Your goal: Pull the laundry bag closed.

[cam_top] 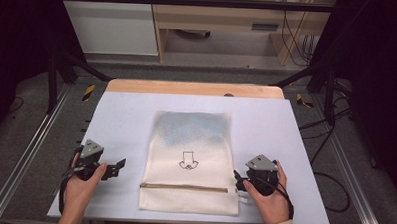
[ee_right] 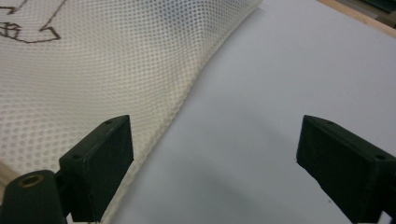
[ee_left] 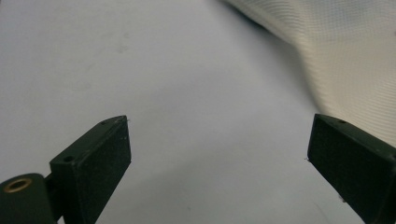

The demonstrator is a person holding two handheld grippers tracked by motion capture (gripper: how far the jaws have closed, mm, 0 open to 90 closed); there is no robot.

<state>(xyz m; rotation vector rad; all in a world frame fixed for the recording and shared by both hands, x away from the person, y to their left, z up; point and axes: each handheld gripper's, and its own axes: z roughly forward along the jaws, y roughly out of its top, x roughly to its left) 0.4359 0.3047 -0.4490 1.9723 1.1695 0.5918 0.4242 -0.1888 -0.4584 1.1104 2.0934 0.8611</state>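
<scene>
Mesh bag [cam_top: 190, 161] lies flat between left gripper [cam_top: 115, 169] and right gripper [cam_top: 239, 179], jaws wide, empty.

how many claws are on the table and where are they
2. The left claw sits open on the pale table top, left of the mesh laundry bag; the right claw sits open at the bag's right edge, near the zipper.
</scene>
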